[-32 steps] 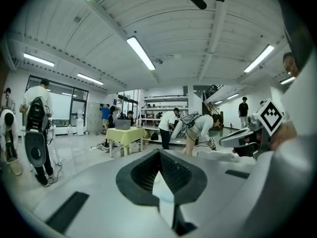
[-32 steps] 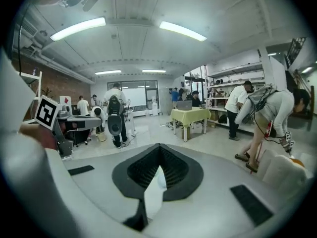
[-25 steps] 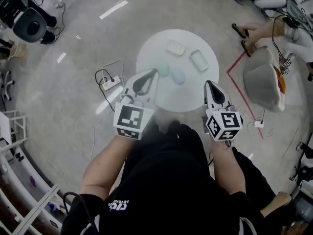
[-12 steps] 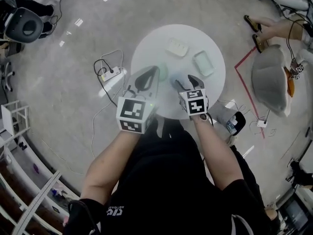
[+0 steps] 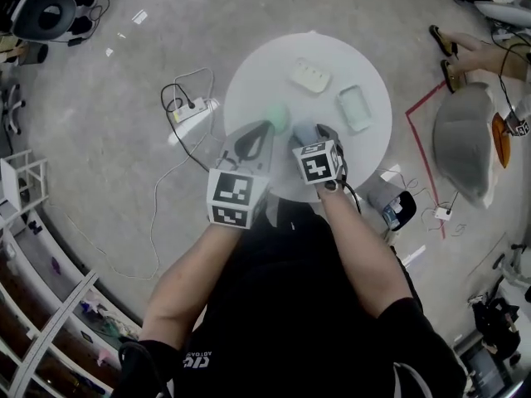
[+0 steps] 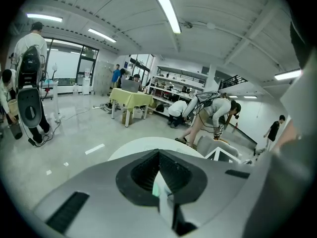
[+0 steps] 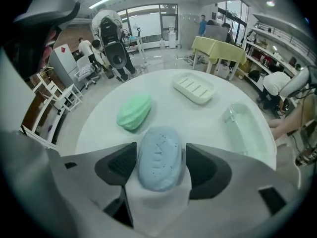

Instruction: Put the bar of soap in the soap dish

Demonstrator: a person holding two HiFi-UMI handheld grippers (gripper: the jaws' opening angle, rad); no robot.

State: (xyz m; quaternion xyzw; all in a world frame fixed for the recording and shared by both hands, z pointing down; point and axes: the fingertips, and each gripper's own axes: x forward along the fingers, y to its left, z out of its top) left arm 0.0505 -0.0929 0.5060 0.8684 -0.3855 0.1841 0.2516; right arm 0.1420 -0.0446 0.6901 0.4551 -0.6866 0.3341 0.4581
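1. Jaws of the right gripper (image 7: 162,168) stand wide and have just been opening, pointing steeply down at the round white table (image 7: 198,125).
2. Between them lies the blue bar of soap (image 7: 158,152), flat on the table, lengthwise along the jaws, with a dark pad close on each side.
3. Beyond the jaw tips and a little left sits the green bar of soap (image 7: 133,111), clear of the blue one.
4. Farther ahead is the white ridged soap dish (image 7: 194,89); off to the right of the jaws is the translucent green soap dish (image 7: 247,128).
5. Jaws of the left gripper (image 6: 159,156) are together at their tips, nothing held.
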